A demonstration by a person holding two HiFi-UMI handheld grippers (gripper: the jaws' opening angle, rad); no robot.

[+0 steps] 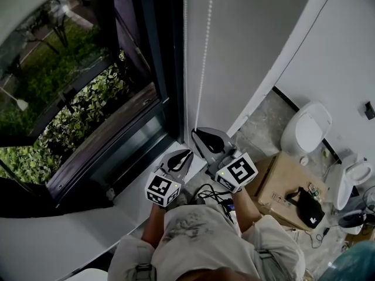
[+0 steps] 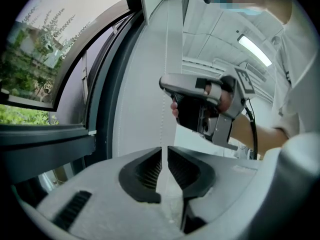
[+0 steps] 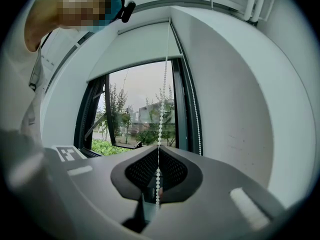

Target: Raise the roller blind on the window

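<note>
The roller blind point(image 3: 135, 46) covers only the top of the window point(image 3: 140, 119). Its white bead chain point(image 1: 203, 69) hangs down the white side wall. My right gripper point(image 1: 206, 136) is the higher one. In the right gripper view it point(image 3: 158, 153) is shut on the bead chain point(image 3: 161, 109), and a second strand point(image 3: 196, 119) hangs free beside the frame. My left gripper point(image 1: 180, 156) is lower and to the left. In its own view its jaws point(image 2: 164, 154) stand a narrow gap apart with the chain point(image 2: 161, 124) running between them. The right gripper point(image 2: 164, 83) shows just above.
The white window sill point(image 1: 140, 192) lies under both grippers, with the dark window frame point(image 1: 158, 69) to the left. Behind me on the floor are a cardboard box point(image 1: 275, 177), a black object point(image 1: 307, 206) on it, and a toilet point(image 1: 304, 130). A black cable point(image 1: 211, 192) trails from the right gripper.
</note>
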